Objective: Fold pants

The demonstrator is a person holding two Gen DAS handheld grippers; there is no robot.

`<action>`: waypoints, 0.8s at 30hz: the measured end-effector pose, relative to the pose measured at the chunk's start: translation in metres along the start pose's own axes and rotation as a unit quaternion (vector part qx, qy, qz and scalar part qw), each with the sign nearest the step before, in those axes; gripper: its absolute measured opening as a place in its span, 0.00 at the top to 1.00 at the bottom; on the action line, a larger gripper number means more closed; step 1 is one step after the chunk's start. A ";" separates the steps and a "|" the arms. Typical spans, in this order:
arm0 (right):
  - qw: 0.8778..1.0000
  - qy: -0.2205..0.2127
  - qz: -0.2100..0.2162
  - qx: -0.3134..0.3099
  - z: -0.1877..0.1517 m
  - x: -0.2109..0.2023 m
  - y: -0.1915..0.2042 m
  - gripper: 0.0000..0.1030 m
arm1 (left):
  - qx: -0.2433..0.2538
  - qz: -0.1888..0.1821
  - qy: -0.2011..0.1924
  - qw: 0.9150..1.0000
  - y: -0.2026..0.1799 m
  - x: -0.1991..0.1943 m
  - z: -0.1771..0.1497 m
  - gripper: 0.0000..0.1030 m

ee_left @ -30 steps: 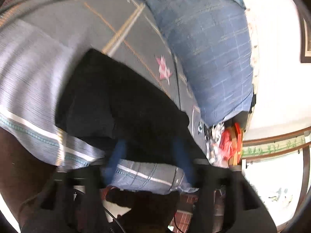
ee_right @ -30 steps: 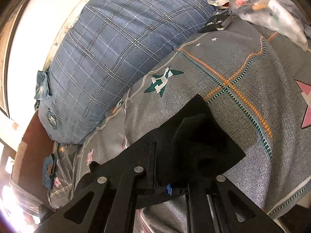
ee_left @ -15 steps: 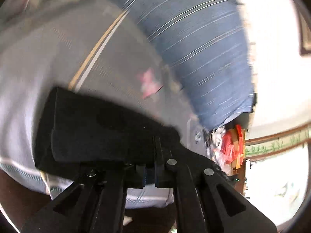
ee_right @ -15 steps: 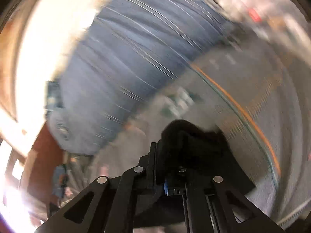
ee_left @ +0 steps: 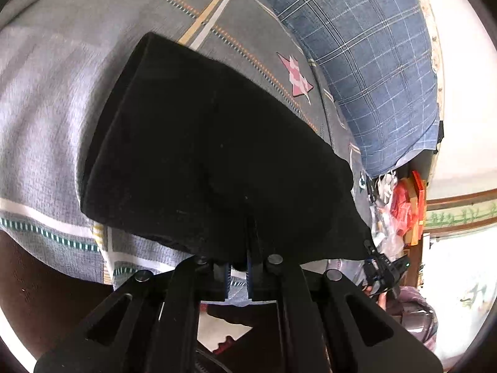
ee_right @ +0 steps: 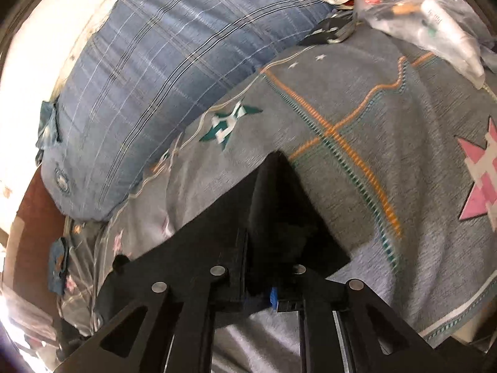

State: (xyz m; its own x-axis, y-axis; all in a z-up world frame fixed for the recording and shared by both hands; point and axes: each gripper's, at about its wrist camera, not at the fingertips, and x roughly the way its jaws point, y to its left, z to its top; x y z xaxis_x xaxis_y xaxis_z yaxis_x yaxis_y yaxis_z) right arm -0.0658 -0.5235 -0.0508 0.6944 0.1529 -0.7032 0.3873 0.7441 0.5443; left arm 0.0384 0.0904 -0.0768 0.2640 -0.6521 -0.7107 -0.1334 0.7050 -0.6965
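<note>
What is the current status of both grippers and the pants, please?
Left gripper shut on black pants. Right gripper shut on the same pants, near edge. Pants part folded on grey bedspread. Nothing in the way; blue pillow behind.

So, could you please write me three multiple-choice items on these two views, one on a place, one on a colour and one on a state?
1. Where do the pants lie?
A. on the patterned bedspread
B. on a wooden floor
C. in a basket

2. What colour is the star on the bedspread beside the pants, between them and the checked pillow?
A. yellow
B. pink
C. black

3. How is the left gripper?
A. wide open
B. out of view
C. shut on the pants

Answers: 1 A, grey patterned cloth shows all around them; 2 B, it is pink and white; 3 C, its fingers pinch the near edge, as the right gripper does too.
</note>
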 end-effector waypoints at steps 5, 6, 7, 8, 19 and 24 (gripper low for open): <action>0.998 -0.047 -0.016 -0.044 0.003 -0.017 0.012 0.94 | 0.004 0.012 -0.001 1.000 -0.006 0.005 -0.005 0.96; 0.998 -0.034 -0.031 -0.033 0.005 -0.010 0.007 0.94 | 0.001 0.014 0.001 1.000 -0.010 0.012 -0.006 0.96; 0.998 -0.013 -0.053 -0.010 0.004 -0.001 -0.005 0.93 | -0.001 0.017 0.003 1.000 -0.011 0.016 -0.007 0.96; 0.999 -0.007 -0.048 0.003 0.003 0.001 -0.012 0.93 | -0.003 0.017 0.007 1.000 -0.011 0.016 -0.007 0.96; 0.993 -0.096 -0.036 -0.064 0.007 -0.049 0.058 0.70 | 0.061 0.021 -0.068 0.996 -0.010 -0.061 0.004 0.49; 0.983 0.034 0.079 -0.161 -0.018 0.033 0.165 0.61 | 0.020 0.010 -0.062 0.998 0.001 -0.035 0.040 0.48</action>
State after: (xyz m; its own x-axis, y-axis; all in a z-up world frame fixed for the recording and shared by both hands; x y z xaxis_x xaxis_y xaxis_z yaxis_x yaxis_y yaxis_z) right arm 0.0103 -0.3842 0.0081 0.6846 0.3173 -0.6562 0.0579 0.8738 0.4829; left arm 0.0674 0.1257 -0.0487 0.3782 -0.6000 -0.7050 -0.1030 0.7295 -0.6761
